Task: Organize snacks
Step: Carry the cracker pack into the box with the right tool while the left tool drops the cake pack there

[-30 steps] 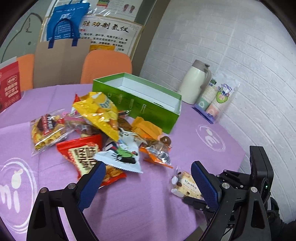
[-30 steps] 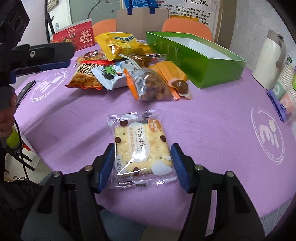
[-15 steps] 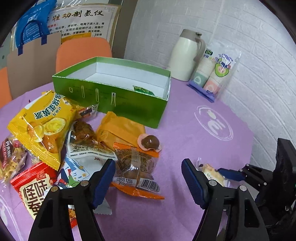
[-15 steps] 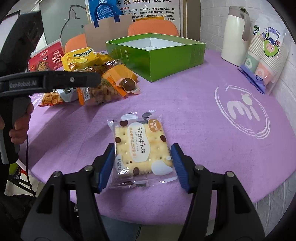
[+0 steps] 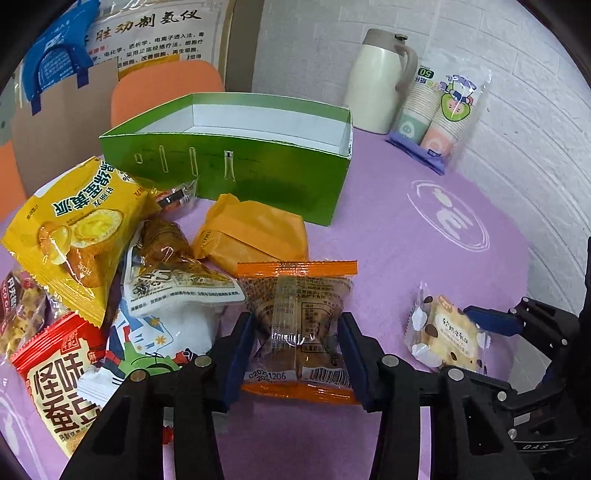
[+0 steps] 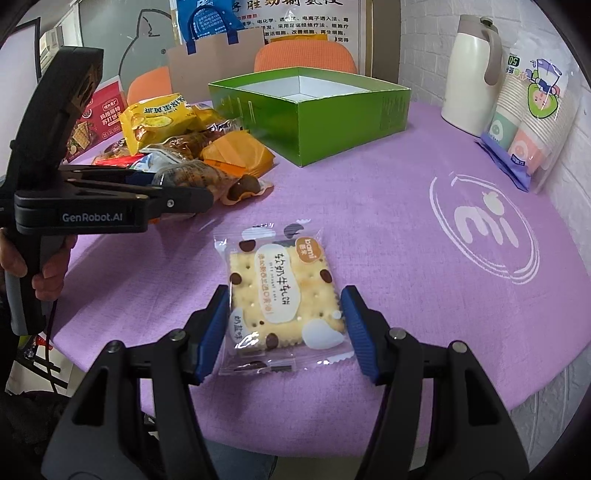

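The box (image 6: 314, 114) stands toward the far side of the table (image 6: 406, 206), with the snack pile (image 5: 122, 258) crowded before its left end, toward the table's left edge. The cracker packet (image 6: 282, 295) lies alone near the near edge, well apart from the pile. The jug (image 6: 474, 70) and the pack of cups (image 6: 532, 122) stand at the far right edge, just beside each other.

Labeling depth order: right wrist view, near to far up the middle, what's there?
Right tongs → cracker packet between the blue pads → bare purple tablecloth → green box → orange chair → wall poster.
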`<state>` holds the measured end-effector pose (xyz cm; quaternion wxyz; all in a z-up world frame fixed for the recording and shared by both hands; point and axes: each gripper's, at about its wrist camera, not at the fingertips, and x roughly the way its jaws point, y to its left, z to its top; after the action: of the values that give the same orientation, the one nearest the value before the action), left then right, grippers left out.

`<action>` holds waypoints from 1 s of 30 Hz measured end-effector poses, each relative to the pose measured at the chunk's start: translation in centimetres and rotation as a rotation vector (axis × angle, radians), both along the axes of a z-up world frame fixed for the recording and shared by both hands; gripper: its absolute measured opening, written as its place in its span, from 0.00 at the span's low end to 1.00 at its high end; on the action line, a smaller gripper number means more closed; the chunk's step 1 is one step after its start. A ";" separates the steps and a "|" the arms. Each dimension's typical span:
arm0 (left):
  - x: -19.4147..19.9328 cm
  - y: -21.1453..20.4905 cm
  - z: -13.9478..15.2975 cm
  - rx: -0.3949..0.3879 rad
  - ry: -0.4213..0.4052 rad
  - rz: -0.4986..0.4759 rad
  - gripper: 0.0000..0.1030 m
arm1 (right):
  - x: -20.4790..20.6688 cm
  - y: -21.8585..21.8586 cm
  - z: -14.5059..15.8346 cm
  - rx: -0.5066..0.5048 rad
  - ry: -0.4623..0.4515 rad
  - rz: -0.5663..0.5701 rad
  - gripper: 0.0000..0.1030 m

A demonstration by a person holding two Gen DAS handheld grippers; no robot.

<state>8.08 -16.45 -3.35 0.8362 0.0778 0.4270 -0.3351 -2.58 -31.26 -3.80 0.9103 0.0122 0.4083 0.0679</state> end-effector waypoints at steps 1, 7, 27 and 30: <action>-0.1 0.1 0.1 -0.002 0.002 0.003 0.43 | 0.0 0.0 0.1 0.000 -0.003 0.000 0.60; -1.2 1.8 2.4 -0.119 0.052 0.008 0.40 | 0.1 -0.3 2.2 0.003 -0.058 0.003 0.60; 14.4 -1.7 10.1 -0.186 -0.024 0.197 0.41 | 17.9 -2.6 6.4 0.032 -0.140 -0.050 0.60; 16.0 -1.9 8.8 -0.181 -0.008 0.203 0.42 | 19.6 -2.5 5.2 0.002 -0.121 -0.045 0.61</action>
<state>24.06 -18.37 5.42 0.8712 -0.0403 0.3974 -0.2856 16.98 -33.72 1.43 0.9345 0.0183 0.3520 0.0486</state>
